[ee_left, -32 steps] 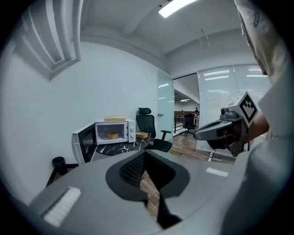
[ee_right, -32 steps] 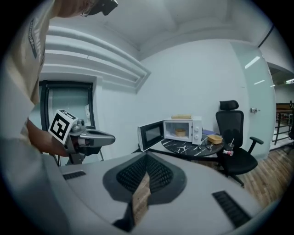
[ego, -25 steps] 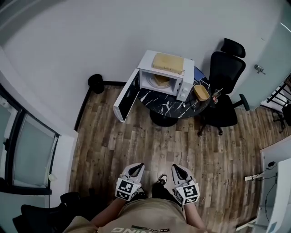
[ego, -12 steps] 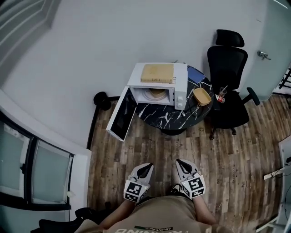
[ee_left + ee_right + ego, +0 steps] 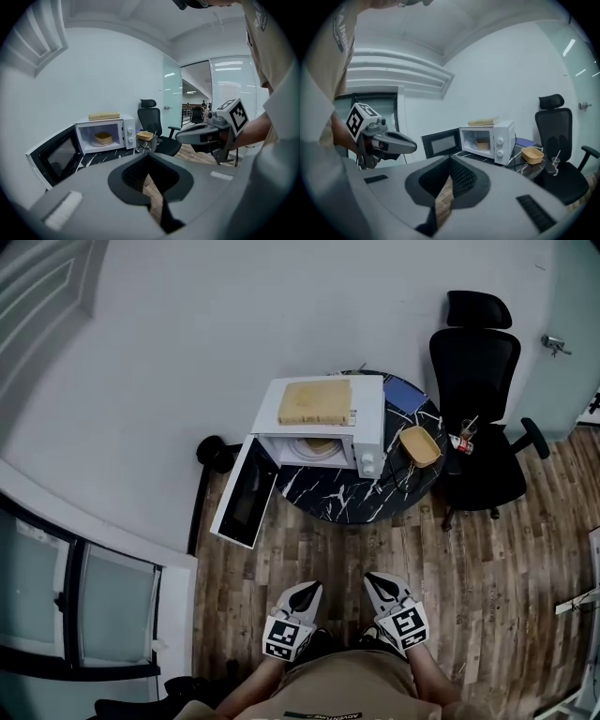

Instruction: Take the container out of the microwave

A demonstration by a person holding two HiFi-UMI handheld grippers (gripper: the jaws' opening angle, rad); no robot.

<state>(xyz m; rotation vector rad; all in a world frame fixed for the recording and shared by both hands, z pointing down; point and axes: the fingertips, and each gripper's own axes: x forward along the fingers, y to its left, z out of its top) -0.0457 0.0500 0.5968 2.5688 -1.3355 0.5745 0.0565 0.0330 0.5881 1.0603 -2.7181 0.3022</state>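
Person's squared up this last second: open microwave, container inside, now at 12 o'clock but well apart from left gripper and right gripper, fingers closed on nothing, so reaching's still ahead.

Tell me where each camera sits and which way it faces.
Head view: on the person's head, looking down at the open microwave, left claw and right claw.
Left gripper view: on left claw, facing the microwave; right claw shows.
Right gripper view: on right claw, facing the microwave; left claw shows.
Shared: microwave and its container.
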